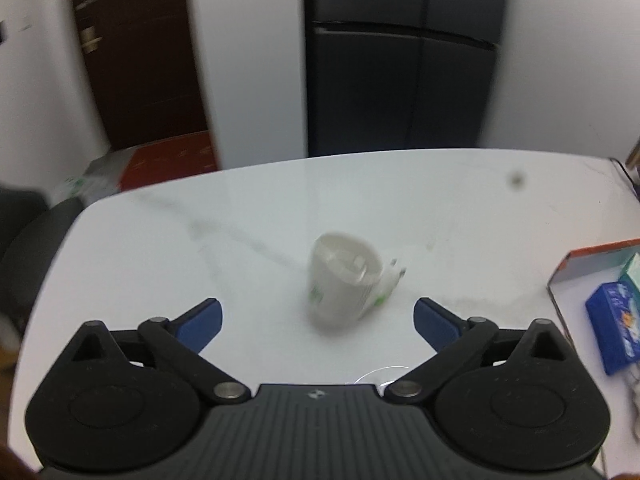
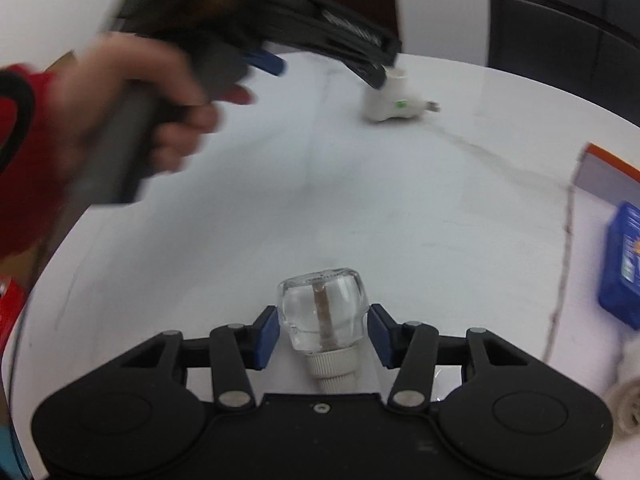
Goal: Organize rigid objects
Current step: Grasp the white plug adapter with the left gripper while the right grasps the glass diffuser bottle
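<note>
A white plug-in device [image 1: 344, 282] with green marks and metal prongs lies on the white table [image 1: 200, 240], just ahead of my open left gripper [image 1: 318, 318]; it sits between and beyond the blue fingertips, untouched. In the right wrist view the same device [image 2: 394, 100] lies far across the table under the left gripper's fingers [image 2: 368, 68]. A clear glass bottle with a white ribbed cap [image 2: 324, 316] lies between the blue pads of my right gripper [image 2: 323, 330]; the pads stand slightly off its sides.
An orange-rimmed box [image 1: 580, 264] at the right holds a blue packet [image 1: 616, 324], also seen in the right wrist view [image 2: 622, 268]. A dark fridge [image 1: 400, 60] and a brown door [image 1: 136, 52] stand behind the table. The person's hand in a red sleeve [image 2: 132, 112] holds the left gripper.
</note>
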`<state>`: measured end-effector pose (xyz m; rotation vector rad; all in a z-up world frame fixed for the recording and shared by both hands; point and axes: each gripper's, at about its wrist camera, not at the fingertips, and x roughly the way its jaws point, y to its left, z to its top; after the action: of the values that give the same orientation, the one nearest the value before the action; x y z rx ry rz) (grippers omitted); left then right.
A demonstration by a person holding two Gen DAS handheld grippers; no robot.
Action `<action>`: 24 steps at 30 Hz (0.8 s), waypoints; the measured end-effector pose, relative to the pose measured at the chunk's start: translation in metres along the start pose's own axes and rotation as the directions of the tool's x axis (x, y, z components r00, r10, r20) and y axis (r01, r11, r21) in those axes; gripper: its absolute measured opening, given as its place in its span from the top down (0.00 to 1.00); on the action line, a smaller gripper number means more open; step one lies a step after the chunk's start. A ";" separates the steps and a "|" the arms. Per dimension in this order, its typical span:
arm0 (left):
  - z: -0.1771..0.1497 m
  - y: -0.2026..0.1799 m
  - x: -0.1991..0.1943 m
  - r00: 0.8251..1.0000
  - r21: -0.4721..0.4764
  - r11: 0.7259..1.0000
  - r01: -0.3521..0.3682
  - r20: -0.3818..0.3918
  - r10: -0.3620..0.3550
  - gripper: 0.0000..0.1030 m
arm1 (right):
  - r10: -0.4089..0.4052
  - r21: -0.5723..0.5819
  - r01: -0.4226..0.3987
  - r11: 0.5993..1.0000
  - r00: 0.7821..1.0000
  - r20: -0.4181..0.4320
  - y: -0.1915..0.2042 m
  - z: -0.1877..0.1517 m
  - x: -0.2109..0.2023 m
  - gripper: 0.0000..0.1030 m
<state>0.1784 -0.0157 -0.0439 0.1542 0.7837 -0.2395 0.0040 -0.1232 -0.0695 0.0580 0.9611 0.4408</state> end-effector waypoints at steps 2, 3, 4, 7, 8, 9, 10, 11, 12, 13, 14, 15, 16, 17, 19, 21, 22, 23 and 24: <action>0.006 -0.004 0.024 1.000 0.076 0.997 0.013 -0.009 -0.012 0.00 | -0.016 0.037 0.015 0.999 1.000 0.016 -0.009 0.001 -0.005 0.43; 0.006 -0.005 0.033 1.000 0.109 0.994 0.020 -0.014 -0.019 0.00 | -0.024 0.050 0.023 0.998 0.999 0.023 -0.012 0.001 -0.009 0.43; 0.007 -0.006 0.043 0.999 0.136 0.990 0.031 -0.025 -0.028 0.00 | -0.030 0.063 0.028 0.998 0.999 0.030 -0.012 -0.002 -0.015 0.43; 0.005 -0.005 0.060 0.999 0.169 0.984 0.051 -0.016 -0.049 0.06 | -0.056 0.109 0.050 0.993 0.997 0.051 -0.022 -0.003 -0.020 0.43; 0.005 -0.004 0.063 0.998 0.162 0.985 0.065 -0.009 -0.064 0.10 | -0.065 0.117 0.058 0.991 0.997 0.052 -0.025 -0.003 -0.019 0.43; 0.006 -0.004 0.066 0.996 0.151 0.985 0.086 -0.020 -0.084 0.27 | -0.071 0.127 0.064 0.990 0.996 0.054 -0.026 -0.003 -0.020 0.43; 0.005 -0.003 0.068 0.992 0.130 0.984 0.123 -0.038 -0.120 0.44 | -0.074 0.138 0.066 0.988 0.996 0.054 -0.028 -0.003 -0.020 0.43; 0.006 -0.003 0.066 0.990 0.112 0.984 0.137 -0.026 -0.135 0.46 | -0.080 0.148 0.071 0.986 0.995 0.053 -0.030 -0.003 -0.018 0.43; 0.006 -0.004 0.062 0.991 0.108 0.985 0.132 -0.029 -0.129 0.46 | -0.087 0.155 0.078 0.985 0.995 0.052 -0.030 -0.002 -0.018 0.43; 0.005 -0.005 0.061 0.993 0.106 0.987 0.120 -0.030 -0.117 0.46 | -0.092 0.160 0.082 0.984 0.994 0.053 -0.030 -0.001 -0.019 0.43; 0.002 -0.007 0.058 0.993 0.098 0.989 0.112 -0.034 -0.109 0.46 | -0.094 0.164 0.084 0.983 0.994 0.056 -0.028 -0.002 -0.021 0.43; 0.001 -0.007 0.054 0.994 0.090 0.991 0.104 -0.037 -0.101 0.46 | -0.099 0.169 0.088 0.982 0.993 0.058 -0.025 -0.003 -0.026 0.43; 0.000 -0.007 0.050 0.995 0.080 0.993 0.092 -0.036 -0.089 0.46 | -0.107 0.172 0.095 0.980 0.992 0.061 -0.024 0.000 -0.025 0.43; -0.003 -0.006 0.042 0.996 0.066 0.994 0.084 -0.034 -0.082 0.46 | -0.114 0.173 0.101 0.980 0.991 0.067 -0.023 0.003 -0.024 0.43; -0.008 -0.004 0.028 0.998 0.037 0.998 0.047 -0.049 -0.045 0.46 | -0.129 0.181 0.113 0.977 0.989 0.079 -0.022 0.008 -0.026 0.43; -0.013 0.002 0.013 0.998 -0.002 1.000 0.015 -0.053 -0.016 0.46 | -0.147 0.187 0.128 0.974 0.985 0.093 -0.023 0.017 -0.024 0.43; -0.018 0.005 0.002 0.998 -0.028 1.000 0.005 -0.059 -0.006 0.46 | -0.153 0.190 0.132 0.973 0.983 0.100 -0.024 0.021 -0.025 0.43; -0.021 0.007 -0.006 0.998 -0.046 0.999 -0.007 -0.063 0.004 0.46 | -0.160 0.197 0.137 0.971 0.981 0.108 -0.024 0.025 -0.026 0.43; -0.025 0.008 -0.016 0.997 -0.056 0.998 -0.021 -0.070 0.017 0.46 | -0.164 0.203 0.139 0.969 0.980 0.113 -0.025 0.028 -0.026 0.43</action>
<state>0.1526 0.0000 -0.0500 0.1174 0.8564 -0.1943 0.0221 -0.1526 -0.0388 0.1868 0.8715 0.1984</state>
